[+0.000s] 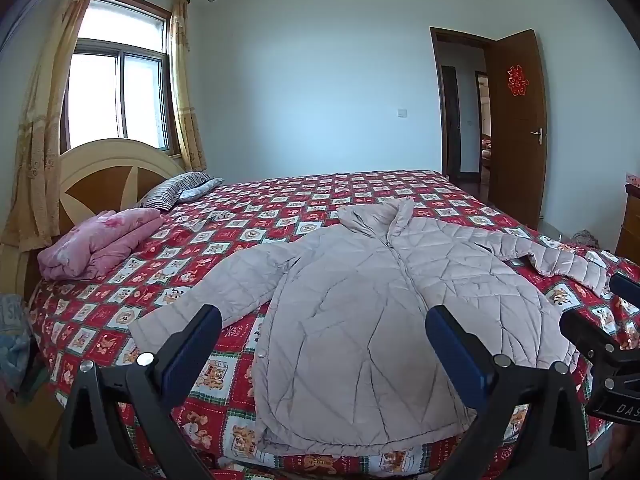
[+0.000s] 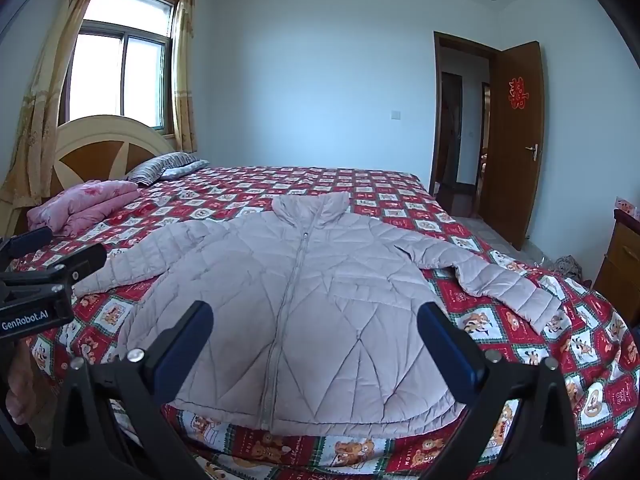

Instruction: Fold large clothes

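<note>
A pale pink quilted puffer jacket (image 1: 360,312) lies flat, zipped and face up on the red patterned bed cover (image 1: 248,216), with both sleeves spread out. It also shows in the right wrist view (image 2: 304,312). My left gripper (image 1: 324,332) is open and empty above the jacket's lower left part. My right gripper (image 2: 316,328) is open and empty above the jacket's hem. The right gripper also shows at the right edge of the left wrist view (image 1: 600,320), and the left gripper at the left edge of the right wrist view (image 2: 52,252).
A folded pink blanket (image 1: 96,244) and a striped pillow (image 1: 176,190) lie near the headboard (image 1: 104,168). A wooden cabinet (image 2: 622,264) stands at the right. The brown door (image 1: 520,128) stands open beyond the bed.
</note>
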Available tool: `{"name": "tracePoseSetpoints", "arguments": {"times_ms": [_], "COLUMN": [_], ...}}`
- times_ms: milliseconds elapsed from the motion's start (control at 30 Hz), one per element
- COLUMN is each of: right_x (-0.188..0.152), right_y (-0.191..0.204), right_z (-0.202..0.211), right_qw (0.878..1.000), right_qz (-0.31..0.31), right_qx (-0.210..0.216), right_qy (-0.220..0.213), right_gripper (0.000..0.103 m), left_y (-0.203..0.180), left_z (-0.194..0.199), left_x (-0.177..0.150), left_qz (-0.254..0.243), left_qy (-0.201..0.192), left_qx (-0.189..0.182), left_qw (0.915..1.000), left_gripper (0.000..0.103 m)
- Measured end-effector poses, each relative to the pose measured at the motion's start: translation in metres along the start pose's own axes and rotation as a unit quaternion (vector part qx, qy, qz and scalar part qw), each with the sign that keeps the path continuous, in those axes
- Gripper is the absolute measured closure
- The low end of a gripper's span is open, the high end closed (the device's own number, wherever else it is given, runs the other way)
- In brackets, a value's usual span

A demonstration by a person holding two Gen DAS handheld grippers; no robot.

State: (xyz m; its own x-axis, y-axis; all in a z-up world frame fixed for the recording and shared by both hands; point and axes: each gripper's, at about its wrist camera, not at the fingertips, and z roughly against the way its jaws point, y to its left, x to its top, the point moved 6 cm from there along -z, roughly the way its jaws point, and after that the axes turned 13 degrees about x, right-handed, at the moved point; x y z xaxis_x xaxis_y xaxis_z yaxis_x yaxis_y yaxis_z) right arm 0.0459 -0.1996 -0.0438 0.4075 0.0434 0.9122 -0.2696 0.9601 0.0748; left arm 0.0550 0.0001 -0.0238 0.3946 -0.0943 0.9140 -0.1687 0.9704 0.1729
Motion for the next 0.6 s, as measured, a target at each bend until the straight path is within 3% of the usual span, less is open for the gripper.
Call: {"name": "tracePoseSetpoints", "arguments": {"times_ms": [600], "right_x": [-0.0014], "right_y": [0.0008], "right_z": [-0.0017], "right_qw": [1.0], "right_qz": [-0.001], "right_qx": [0.002], "right_qy": [0.003], "right_gripper": [0.0], "left_y": [0.004], "left_z": [-0.0017], "left_x": [-0.0016], "left_qz": [0.0], "left_qy": [0.002], "left_qx": [0.002], "left_qw": [1.0], "left_gripper": [0.001]}}
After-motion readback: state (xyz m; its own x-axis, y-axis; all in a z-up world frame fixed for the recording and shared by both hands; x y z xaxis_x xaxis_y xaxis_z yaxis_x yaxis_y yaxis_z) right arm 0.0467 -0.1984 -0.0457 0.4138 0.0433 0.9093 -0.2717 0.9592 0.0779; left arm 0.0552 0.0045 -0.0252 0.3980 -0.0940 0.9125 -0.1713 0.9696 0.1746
